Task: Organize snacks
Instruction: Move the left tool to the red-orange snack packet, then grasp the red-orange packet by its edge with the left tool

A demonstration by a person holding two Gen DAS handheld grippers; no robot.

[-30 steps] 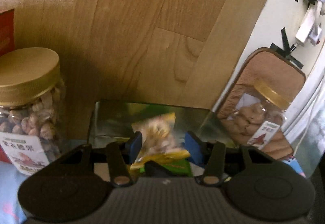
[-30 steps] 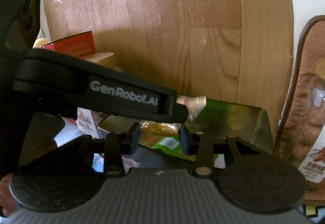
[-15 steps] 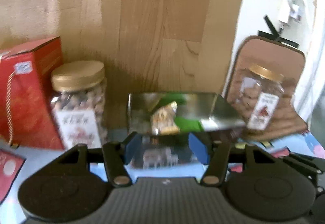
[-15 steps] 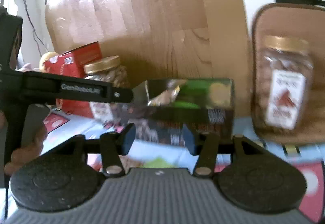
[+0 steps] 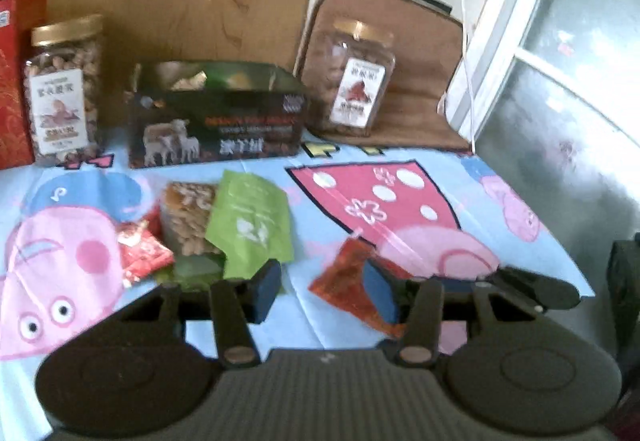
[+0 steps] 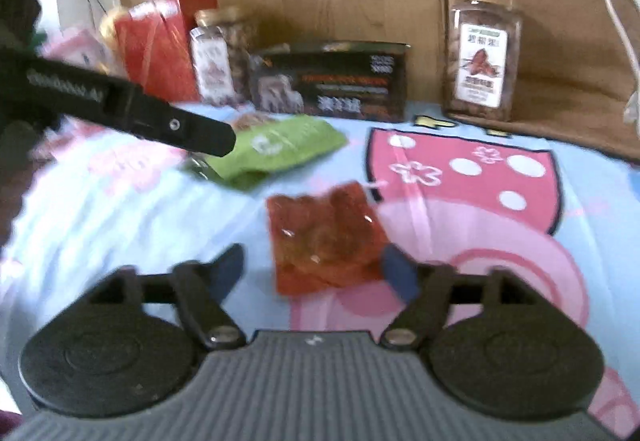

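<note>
Two grippers sit low over the cartoon-print tablecloth (image 5: 400,201), both now pulled back from the open dark snack box (image 5: 216,129) they were reaching into a second ago. Our right gripper (image 6: 316,273) has just been spreading its jaws; they stand wide apart with the red snack packet (image 6: 324,237) lying flat on the cloth between and just ahead of them, not pressed by either pad. Our left gripper (image 5: 320,293) has just been narrowing slightly; its fingers stay apart with bare cloth between them, and that same red packet sits beside its right finger.

Further out, to our left, we see a loose pile: a small red sachet (image 5: 140,253), a clear pack of nut brittle (image 5: 188,217) and a green pouch (image 5: 252,221).

Beyond those stands the box against the wooden board, already holding a few packets, with a gold-lidded nut jar (image 5: 60,93) on one side and another jar (image 5: 352,77) on the other.

We judge the last drop-off done and the red packet the next pick.
</note>
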